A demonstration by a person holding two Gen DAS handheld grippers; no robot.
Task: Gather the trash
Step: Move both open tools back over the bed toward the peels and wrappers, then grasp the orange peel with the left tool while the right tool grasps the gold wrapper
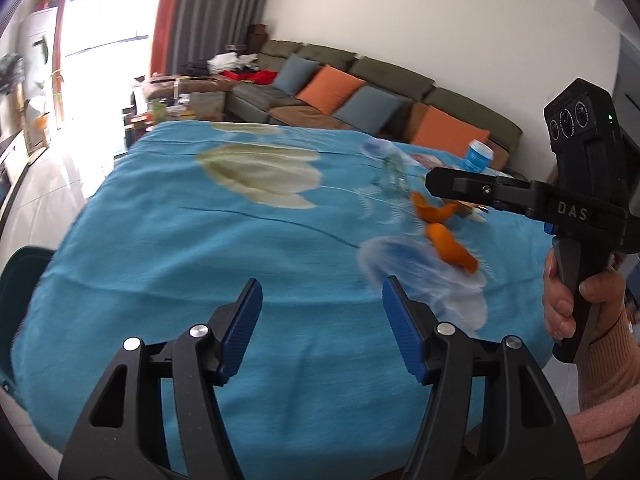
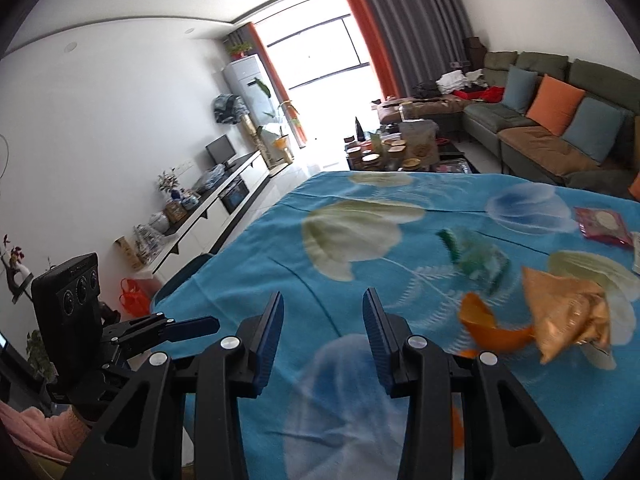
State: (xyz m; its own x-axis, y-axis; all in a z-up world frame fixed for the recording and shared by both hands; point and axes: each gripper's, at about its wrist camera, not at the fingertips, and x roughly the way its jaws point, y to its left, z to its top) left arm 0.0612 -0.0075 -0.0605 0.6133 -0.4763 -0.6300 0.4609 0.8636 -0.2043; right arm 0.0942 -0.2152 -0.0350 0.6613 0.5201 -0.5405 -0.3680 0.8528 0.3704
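Both grippers hover parted and empty over the blue tablecloth (image 1: 160, 248). Ahead-right of the left gripper (image 1: 322, 308) lie orange peels (image 1: 452, 246); just right of the right gripper (image 2: 323, 320) sit a peel and a gold wrapper (image 2: 568, 316).

The left tool (image 1: 322, 330) points forward and downward, its blue-padded fingers (image 1: 244, 326) parted with nothing between them. The right tool (image 2: 323, 346) also tilts downward, its jaws standing narrower and likewise empty. In the left wrist view a hand (image 1: 580, 300) in a pink knitted sleeve (image 1: 612, 372) grips the right tool's black handle. In the right wrist view the left tool shows at the lower left, above a pink sleeve.
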